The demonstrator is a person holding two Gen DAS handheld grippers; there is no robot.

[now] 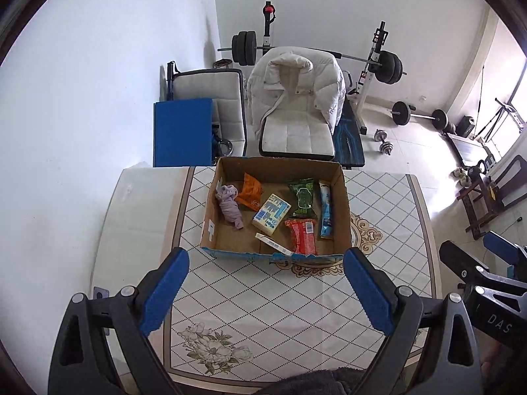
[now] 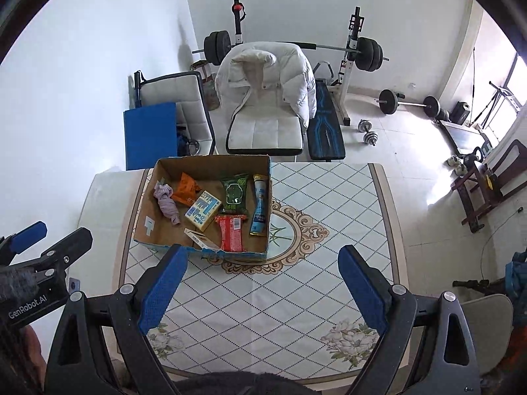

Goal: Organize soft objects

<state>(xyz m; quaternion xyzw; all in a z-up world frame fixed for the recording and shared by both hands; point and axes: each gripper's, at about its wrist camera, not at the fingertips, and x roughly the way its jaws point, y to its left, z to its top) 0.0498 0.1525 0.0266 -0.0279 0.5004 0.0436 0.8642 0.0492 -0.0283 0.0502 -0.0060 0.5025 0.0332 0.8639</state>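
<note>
While both claws, left (image 1: pixel 265 291) and right (image 2: pixel 262 288), hung wide and empty over the desk (image 1: pixel 296 309), soft items sat in the cardboard box (image 1: pixel 342 197) (purple cloth (image 1: pixel 230 205) leftmost); you needed a centred, gentle pinch.

One cardboard box (image 1: pixel 342 197) at frame centre, holding seven items: one lilac cloth (image 1: pixel 230 204), one orange packet (image 1: pixel 250 191), one blue-and-cream pack (image 1: pixel 271 214), one green packet (image 1: pixel 302 197), one red packet (image 1: pixel 303 236), one blue tube (image 1: pixel 325 209), one small white carton (image 1: pixel 273 244). Two white chairs (image 1: pixel 296 131) behind, upper centre. One white jacket (image 1: pixel 293 82).
</note>
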